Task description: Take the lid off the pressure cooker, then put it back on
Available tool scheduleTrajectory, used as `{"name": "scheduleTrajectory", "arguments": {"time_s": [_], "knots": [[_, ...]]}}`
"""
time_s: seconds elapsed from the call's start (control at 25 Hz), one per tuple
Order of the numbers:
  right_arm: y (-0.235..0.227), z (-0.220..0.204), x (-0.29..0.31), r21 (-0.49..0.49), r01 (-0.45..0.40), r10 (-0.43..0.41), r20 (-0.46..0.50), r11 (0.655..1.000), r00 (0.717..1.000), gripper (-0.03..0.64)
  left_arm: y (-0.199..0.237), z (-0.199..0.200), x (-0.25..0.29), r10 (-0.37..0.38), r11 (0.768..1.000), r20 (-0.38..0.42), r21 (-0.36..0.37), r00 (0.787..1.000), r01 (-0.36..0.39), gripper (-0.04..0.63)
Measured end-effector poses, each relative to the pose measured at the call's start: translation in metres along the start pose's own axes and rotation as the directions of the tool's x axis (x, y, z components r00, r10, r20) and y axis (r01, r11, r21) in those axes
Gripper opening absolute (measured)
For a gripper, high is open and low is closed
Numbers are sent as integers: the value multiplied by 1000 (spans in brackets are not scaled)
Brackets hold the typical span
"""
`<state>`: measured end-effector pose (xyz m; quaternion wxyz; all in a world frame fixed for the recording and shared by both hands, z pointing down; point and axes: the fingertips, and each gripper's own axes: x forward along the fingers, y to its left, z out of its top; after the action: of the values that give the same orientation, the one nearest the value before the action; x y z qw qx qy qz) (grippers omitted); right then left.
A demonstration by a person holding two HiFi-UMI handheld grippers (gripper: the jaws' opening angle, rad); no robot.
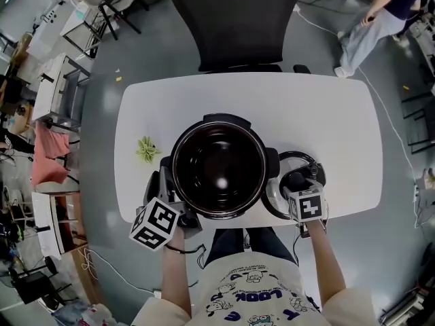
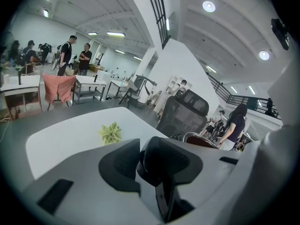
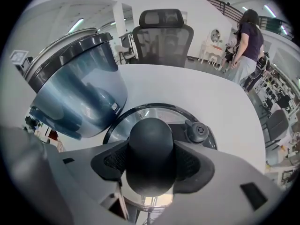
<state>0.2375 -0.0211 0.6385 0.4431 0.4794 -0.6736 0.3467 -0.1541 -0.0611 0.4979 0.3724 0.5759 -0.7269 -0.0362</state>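
The pressure cooker (image 1: 217, 172) stands open in the middle of the white table (image 1: 326, 114), its dark pot showing inside. My left gripper (image 1: 167, 179) is shut on the cooker's black side handle (image 2: 161, 161), at the pot's left. The lid (image 1: 300, 157) lies flat on the table just right of the cooker. My right gripper (image 1: 297, 180) points steeply down over it, and its pads press both sides of the lid's round black knob (image 3: 151, 144). In the right gripper view the lid's shiny metal (image 3: 140, 116) and its valve (image 3: 197, 131) show beside the cooker's body (image 3: 79, 88).
A small green paper plant (image 1: 147, 149) sits on the table left of the cooker. A black office chair (image 1: 234, 19) stands at the table's far side. A person (image 1: 377, 19) walks at the back right. The lid is close to the table's near edge.
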Motion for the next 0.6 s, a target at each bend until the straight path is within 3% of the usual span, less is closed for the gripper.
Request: {"name": "scheduleTrajectory", "arguments": {"time_s": [0.36, 0.6], "knots": [[1, 3, 0, 14, 3, -3, 56, 1000, 998, 301, 1, 1, 1, -9, 1000, -1, -6, 1000, 9, 133], [6, 19, -19, 87, -39, 22, 189, 995, 982, 351, 4, 6, -6, -26, 1000, 15, -5, 1000, 26, 137]]}}
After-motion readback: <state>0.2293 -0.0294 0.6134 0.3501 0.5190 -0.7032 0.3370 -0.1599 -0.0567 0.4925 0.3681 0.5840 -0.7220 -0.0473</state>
